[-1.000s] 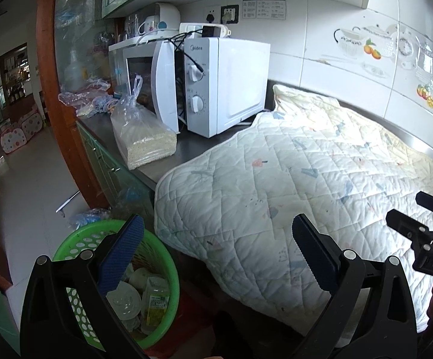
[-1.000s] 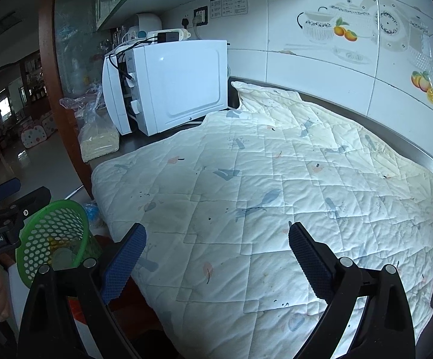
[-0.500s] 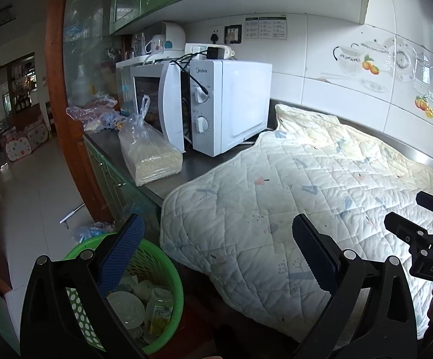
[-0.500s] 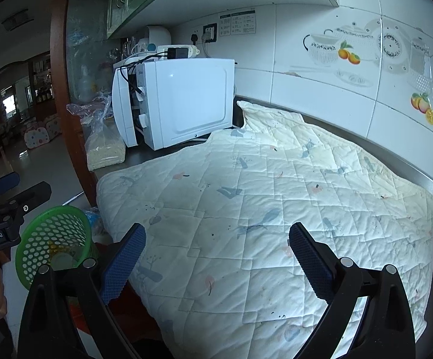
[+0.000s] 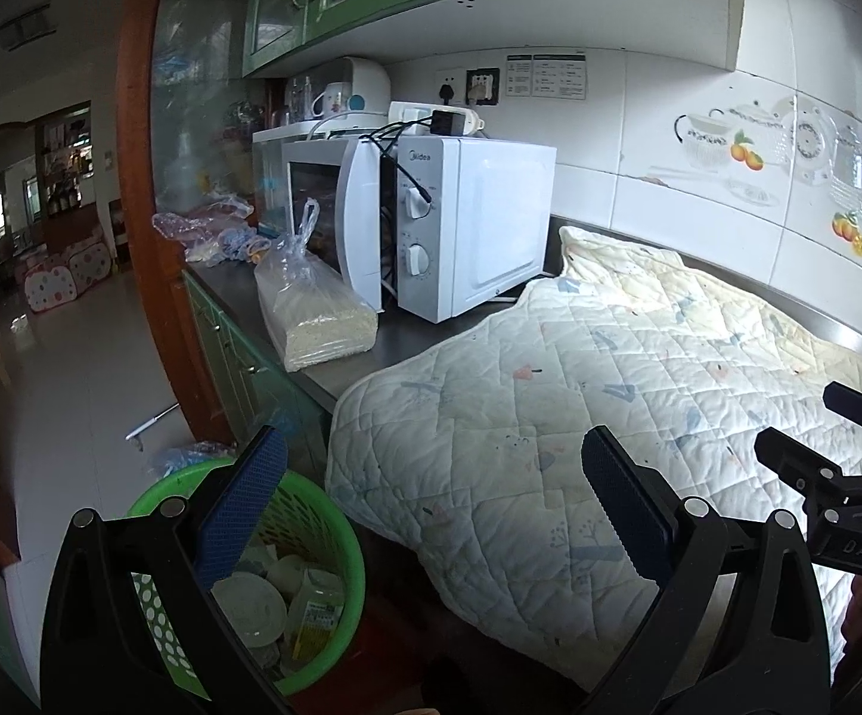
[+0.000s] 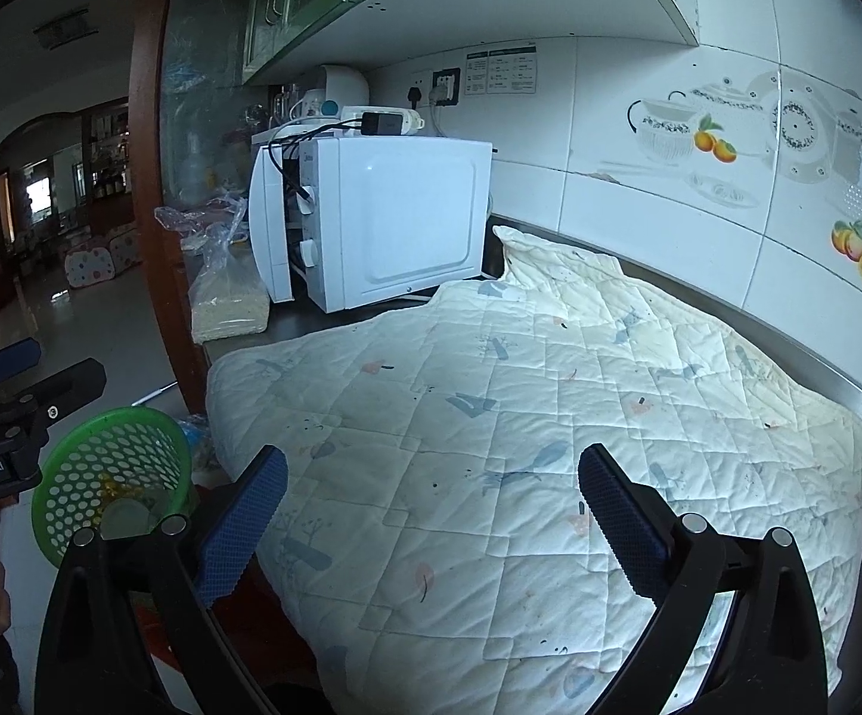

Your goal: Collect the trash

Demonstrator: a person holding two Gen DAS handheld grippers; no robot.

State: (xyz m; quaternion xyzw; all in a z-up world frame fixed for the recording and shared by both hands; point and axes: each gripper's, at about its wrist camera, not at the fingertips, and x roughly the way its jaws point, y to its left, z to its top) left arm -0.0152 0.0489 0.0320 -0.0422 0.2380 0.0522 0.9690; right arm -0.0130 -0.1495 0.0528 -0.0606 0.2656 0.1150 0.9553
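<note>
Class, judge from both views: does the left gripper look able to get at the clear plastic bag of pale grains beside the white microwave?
Probably yes. The left gripper is open and empty, and the clear plastic bag of pale grains sits near the counter's front edge with nothing between them; the green perforated basket stands lower, on the floor.

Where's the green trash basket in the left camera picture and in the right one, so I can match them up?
Left wrist view: the green basket sits at bottom left, on the floor below the counter edge, partly behind the left tool, with trash inside.
Right wrist view: the basket is at lower left, seen more side-on, beside the quilt's corner.
Shared landmark: the white microwave on the counter, up and right of the basket in both views.
</note>
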